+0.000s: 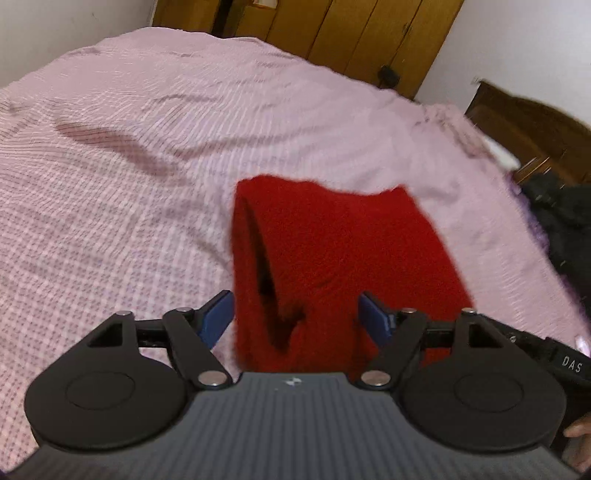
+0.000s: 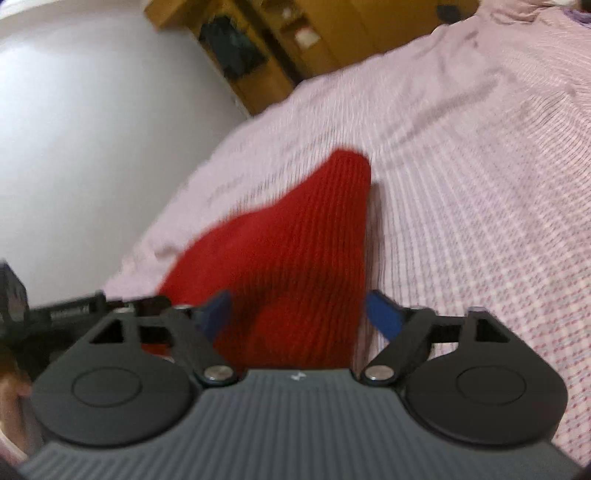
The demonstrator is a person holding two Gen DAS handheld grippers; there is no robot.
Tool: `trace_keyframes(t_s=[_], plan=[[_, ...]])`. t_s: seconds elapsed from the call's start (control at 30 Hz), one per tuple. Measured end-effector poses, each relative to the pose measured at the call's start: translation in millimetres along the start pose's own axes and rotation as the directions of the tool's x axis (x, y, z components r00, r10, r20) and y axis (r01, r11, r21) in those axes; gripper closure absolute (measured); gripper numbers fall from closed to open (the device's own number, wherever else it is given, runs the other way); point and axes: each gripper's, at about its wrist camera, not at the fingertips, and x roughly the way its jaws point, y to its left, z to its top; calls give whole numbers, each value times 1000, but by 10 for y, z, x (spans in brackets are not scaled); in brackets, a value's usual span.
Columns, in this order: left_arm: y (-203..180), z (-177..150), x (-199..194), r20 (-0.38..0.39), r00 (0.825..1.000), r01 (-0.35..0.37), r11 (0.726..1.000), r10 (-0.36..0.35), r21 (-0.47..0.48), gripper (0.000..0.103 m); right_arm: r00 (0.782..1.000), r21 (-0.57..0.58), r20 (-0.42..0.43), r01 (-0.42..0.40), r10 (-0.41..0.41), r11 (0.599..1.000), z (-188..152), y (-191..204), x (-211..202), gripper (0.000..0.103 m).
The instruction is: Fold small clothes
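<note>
A red knitted garment point(image 1: 332, 251) lies folded on the pink checked bedspread point(image 1: 129, 184), its near end lying between the blue fingers point(image 1: 218, 317) of my left gripper point(image 1: 295, 314). The jaws stand wide apart around the cloth and do not pinch it. In the right wrist view the same red garment point(image 2: 295, 251) runs up to a rounded tip, its near end between the spread blue fingers point(image 2: 384, 314) of my right gripper point(image 2: 295, 314), also open. The left gripper's black body point(image 2: 66, 306) shows at that view's left edge.
The bedspread point(image 2: 480, 184) is wrinkled. Wooden wardrobe doors point(image 1: 332, 29) stand beyond the bed. A dark wooden headboard point(image 1: 528, 125) and a black garment point(image 1: 561, 221) are at the right. A white wall point(image 2: 92, 129) and wooden shelves point(image 2: 258, 48) are on the far left side.
</note>
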Motion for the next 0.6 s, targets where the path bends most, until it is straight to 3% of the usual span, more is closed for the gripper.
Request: trace_keyframes(t_s=[0.23, 0.6], plan=[[-21, 71, 271, -54, 999, 2, 1000, -3, -21, 15, 995, 93, -98, -12, 21, 996, 169, -241, 274, 15], [222, -28, 491, -69, 992, 94, 986, -105, -136, 12, 957, 220, -191, -174, 217, 960, 126, -486, 731, 12]])
